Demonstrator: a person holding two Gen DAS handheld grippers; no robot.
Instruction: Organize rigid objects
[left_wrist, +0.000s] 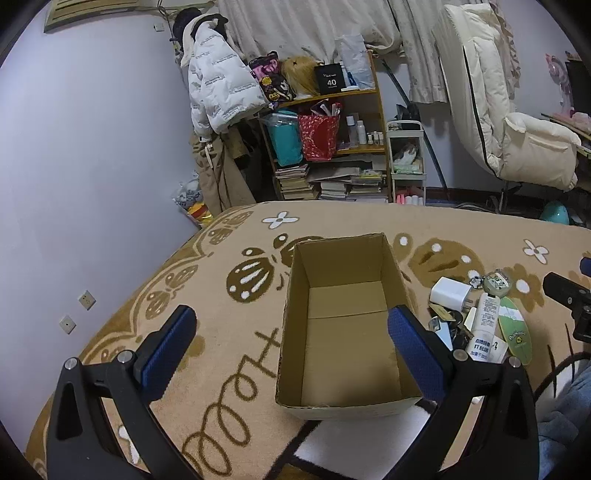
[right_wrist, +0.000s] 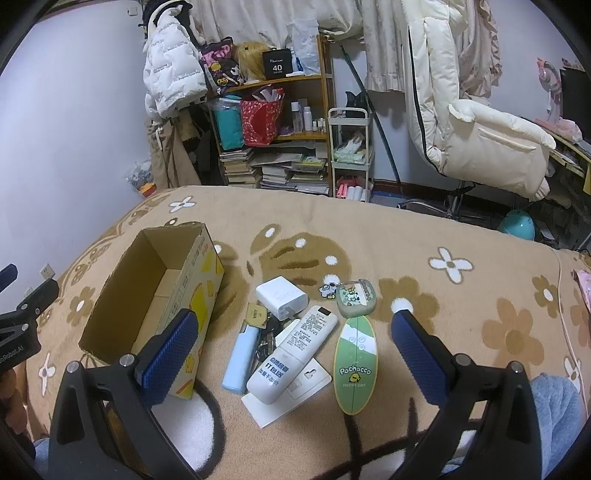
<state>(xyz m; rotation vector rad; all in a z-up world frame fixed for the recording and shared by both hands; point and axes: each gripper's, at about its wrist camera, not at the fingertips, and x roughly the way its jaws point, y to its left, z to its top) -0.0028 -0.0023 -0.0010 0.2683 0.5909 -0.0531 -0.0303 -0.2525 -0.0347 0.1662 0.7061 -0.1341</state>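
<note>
Right claw: the right gripper (right_wrist: 291, 339), black-framed with blue textured pads, hung spread wide and empty over the pile, jaws well apart.
Left claw: the left gripper (left_wrist: 291, 332) was likewise spread wide and held nothing; it hovered above the open brown cardboard box (left_wrist: 343, 325).
Landmark: the cardboard box (right_wrist: 147, 295), open-topped and seemingly empty, stood on the tan flower-patterned blanket (right_wrist: 461, 332).
Nearest item: a white oblong plastic remote control with printed text (right_wrist: 291, 354) lay just to the right of the box, directly between and ahead of the right claw's jaws.
Long axis: the remote ran obliquely, near end toward the claw and far end leaning right, away from the box; the jaws' gap lay roughly across it.
Neighbours: a pale blue slim plastic lighter (right_wrist: 240, 358) lay beside the remote on the box side; a white flat card (right_wrist: 291, 391) lay under it; a green oval Pochacco-printed board (right_wrist: 355, 363) lay on its far side.
Further out: a white square plug charger (right_wrist: 282, 295), a small brass tag with dark keys (right_wrist: 258, 317) and a rounded grey-green cartoon case (right_wrist: 354, 295) sat beyond the remote.
Nearer arm: judged the right; the left stood over the box.
Assessment: nothing yet boxed.
</note>
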